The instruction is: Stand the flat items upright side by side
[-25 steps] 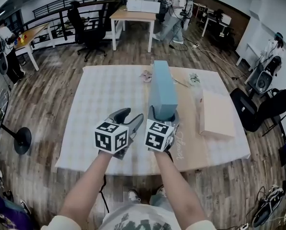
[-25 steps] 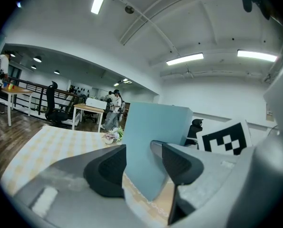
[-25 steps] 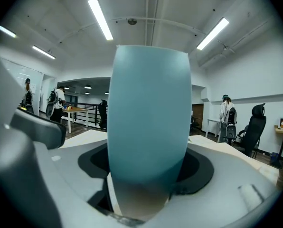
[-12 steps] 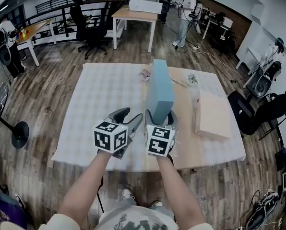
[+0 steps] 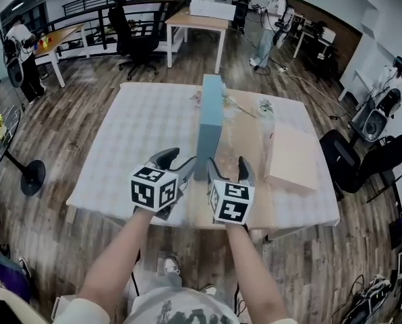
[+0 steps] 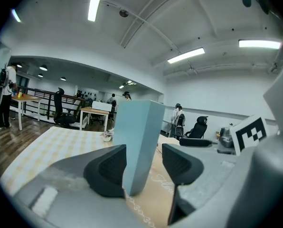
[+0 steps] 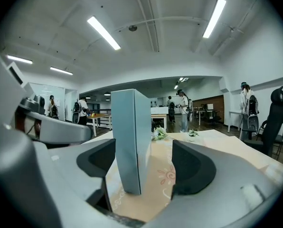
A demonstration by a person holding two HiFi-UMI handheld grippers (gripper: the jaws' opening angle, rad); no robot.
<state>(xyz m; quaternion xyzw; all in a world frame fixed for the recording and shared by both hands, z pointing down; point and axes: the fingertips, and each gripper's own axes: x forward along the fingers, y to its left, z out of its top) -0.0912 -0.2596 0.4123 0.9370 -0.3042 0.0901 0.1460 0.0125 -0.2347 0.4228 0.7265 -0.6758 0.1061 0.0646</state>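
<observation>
Grippers sit side by side at the near end of the light-blue box (image 5: 209, 123), which stands upright on its long thin edge on the surface (image 5: 133, 140), running away from the person. The left gripper (image 5: 176, 162) is just left of that near end and angled in toward it. Its jaws are spread, and in the left gripper view the box (image 6: 136, 141) rises in the gap between them, close by the left pad and clear of the right one. Whether it touches the left pad I cannot tell, but nothing is clamped. The right gripper (image 5: 228, 167) is just right of the near end. Its jaws have just been opening and now stand wide. In the right gripper view the box (image 7: 129, 137) stands in the gap, nearer the left pad, with open runner showing between it and the right pad.

Right of the blue box, a flat tan box (image 5: 292, 157) lies on its broad face, well apart from it. Beyond the box's far end, a small flower sprig (image 5: 265, 106) sits a little to the right. A tan runner (image 5: 238, 140) lies under and right of the box.
</observation>
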